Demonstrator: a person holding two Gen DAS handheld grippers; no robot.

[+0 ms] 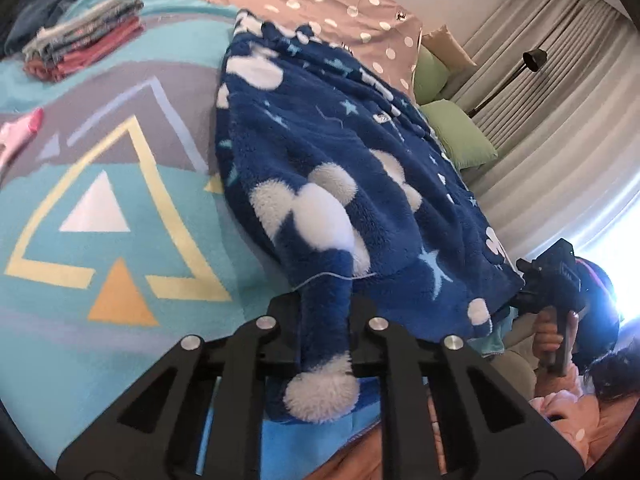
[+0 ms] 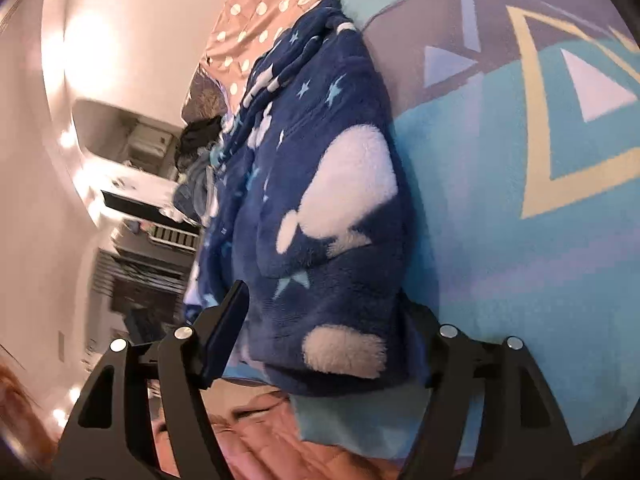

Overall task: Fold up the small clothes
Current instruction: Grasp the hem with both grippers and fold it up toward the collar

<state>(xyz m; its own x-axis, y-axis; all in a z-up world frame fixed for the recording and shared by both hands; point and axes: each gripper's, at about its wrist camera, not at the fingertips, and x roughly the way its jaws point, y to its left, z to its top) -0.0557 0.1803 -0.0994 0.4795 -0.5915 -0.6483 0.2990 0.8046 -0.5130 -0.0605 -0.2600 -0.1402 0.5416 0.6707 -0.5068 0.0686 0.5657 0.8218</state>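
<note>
Fleece garment (image 1: 340,152): long axis runs away from my left gripper (image 1: 326,344), clamped on its near corner; right gripper (image 2: 324,344) gapes, apparently straddling the adjacent hem.

Open blanket (image 1: 120,208) to the left of the left tongs (image 1: 324,308). Farther off, blocked by a folded stack (image 1: 84,36). Fleece garment (image 2: 320,184) fills the gap between the right tongs (image 2: 328,320).
</note>
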